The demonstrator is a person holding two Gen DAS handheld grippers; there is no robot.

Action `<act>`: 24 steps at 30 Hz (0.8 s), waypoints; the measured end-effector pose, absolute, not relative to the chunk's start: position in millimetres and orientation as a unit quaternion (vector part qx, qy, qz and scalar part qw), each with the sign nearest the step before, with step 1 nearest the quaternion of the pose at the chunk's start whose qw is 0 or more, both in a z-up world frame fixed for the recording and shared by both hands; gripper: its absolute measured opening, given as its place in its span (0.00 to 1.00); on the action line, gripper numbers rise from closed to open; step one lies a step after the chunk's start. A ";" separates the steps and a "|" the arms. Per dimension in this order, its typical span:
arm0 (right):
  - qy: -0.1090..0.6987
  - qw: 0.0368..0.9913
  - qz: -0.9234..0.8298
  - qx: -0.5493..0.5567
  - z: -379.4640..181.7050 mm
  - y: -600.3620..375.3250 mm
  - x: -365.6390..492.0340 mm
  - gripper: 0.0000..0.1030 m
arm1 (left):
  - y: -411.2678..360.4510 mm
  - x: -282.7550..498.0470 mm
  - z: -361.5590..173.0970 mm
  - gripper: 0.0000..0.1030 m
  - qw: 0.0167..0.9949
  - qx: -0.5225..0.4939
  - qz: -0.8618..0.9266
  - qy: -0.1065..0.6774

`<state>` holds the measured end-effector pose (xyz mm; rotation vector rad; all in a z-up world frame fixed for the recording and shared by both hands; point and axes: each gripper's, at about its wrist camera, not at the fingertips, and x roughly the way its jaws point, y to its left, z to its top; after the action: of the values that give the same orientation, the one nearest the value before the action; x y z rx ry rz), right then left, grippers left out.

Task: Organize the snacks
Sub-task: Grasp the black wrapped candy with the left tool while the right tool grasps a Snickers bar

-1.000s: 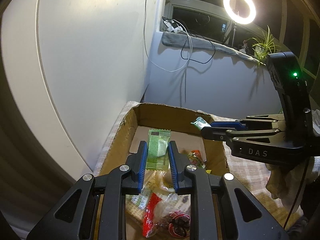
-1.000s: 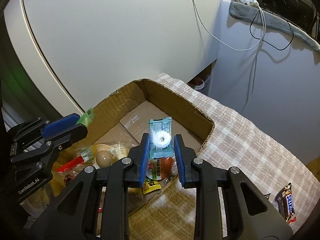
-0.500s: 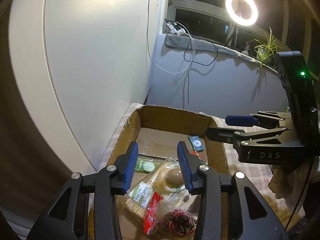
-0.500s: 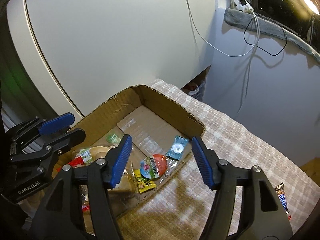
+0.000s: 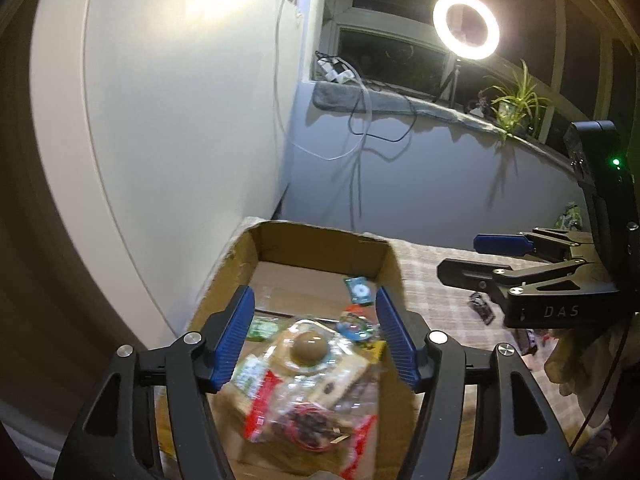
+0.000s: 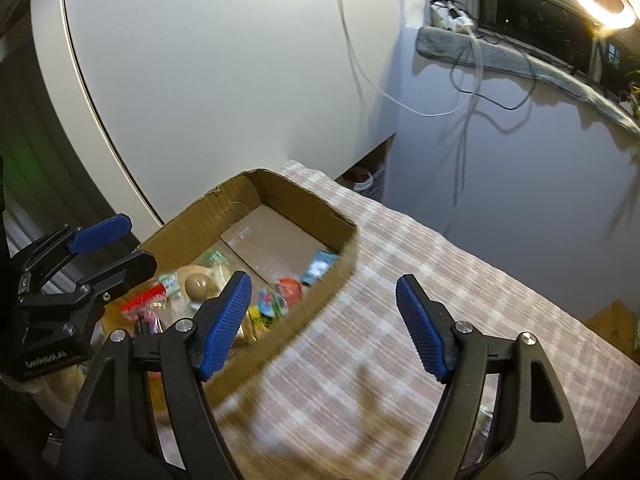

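An open cardboard box point(image 5: 320, 233) point(image 6: 304, 197) on the checked tablecloth holds several snacks. Among them are a teal packet point(image 5: 359, 290) point(image 6: 320, 266), a green packet point(image 5: 262, 328) point(image 6: 214, 258), an egg snack pack point(image 5: 308, 346) point(image 6: 197, 285) and a red packet point(image 5: 308, 416). My left gripper point(image 5: 313, 294) point(image 6: 136, 240) hangs above the box's near part, its jaws opening with nothing held. My right gripper point(image 6: 324, 280) point(image 5: 460, 260) hovers over the box's right wall and the cloth. Its jaws are opening too and grip nothing.
Two dark chocolate bars point(image 5: 482, 306) lie on the tablecloth point(image 6: 400, 280) right of the box. A white wall stands close behind and left of the box. Cables hang from a window sill point(image 5: 400, 100), beside a ring light point(image 5: 466, 26) and a plant.
The left gripper let go of the green packet and the right one the teal packet; both packets now lie in the box. Both jaws spread wide, and the right gripper drew back over the cloth.
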<state>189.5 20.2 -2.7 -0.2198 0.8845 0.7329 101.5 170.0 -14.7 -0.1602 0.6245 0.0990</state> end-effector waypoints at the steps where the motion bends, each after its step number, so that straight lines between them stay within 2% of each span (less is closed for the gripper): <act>1: 0.416 0.837 0.341 -0.102 -0.3 11.4 188.0 0.75 | 166.1 101.2 -14.0 0.61 0.948 -0.078 0.046 0.307; 11: 0.419 0.856 0.288 -0.093 6.7 -77.7 180.8 0.76 | 122.6 108.7 -14.4 0.61 0.947 -0.076 0.003 0.312; 24: 0.449 0.857 0.238 -0.080 -16.1 -158.0 174.1 0.76 | 64.1 128.2 -25.4 0.61 0.939 -0.067 -0.046 0.335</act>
<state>174.1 -158.0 -16.1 -0.1685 0.9429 0.5007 128.2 64.1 -25.4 -0.1375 0.6839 -0.0937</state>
